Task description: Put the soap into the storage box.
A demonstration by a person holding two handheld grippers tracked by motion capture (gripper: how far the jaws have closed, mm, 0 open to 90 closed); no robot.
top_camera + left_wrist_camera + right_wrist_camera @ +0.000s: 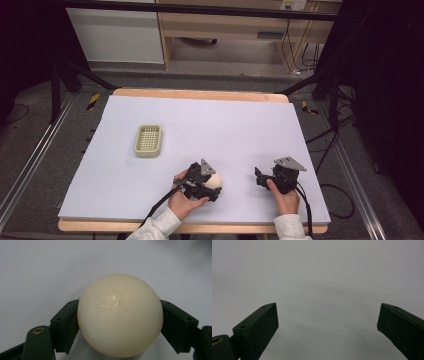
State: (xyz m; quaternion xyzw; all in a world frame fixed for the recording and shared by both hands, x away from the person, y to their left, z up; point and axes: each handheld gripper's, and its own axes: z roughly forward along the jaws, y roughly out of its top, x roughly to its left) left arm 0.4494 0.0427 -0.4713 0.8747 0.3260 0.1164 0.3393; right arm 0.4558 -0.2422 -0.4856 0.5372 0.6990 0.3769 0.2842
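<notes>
While wrist bends, left gripper [212,186] clamps ball [120,315]

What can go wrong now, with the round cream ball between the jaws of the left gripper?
The smooth cream-coloured ball is touched by the left gripper at two small spots on its sides, so it may slip out and roll across the pale table cover. The green slotted basket stands far off, so any carry there would be long.
</notes>
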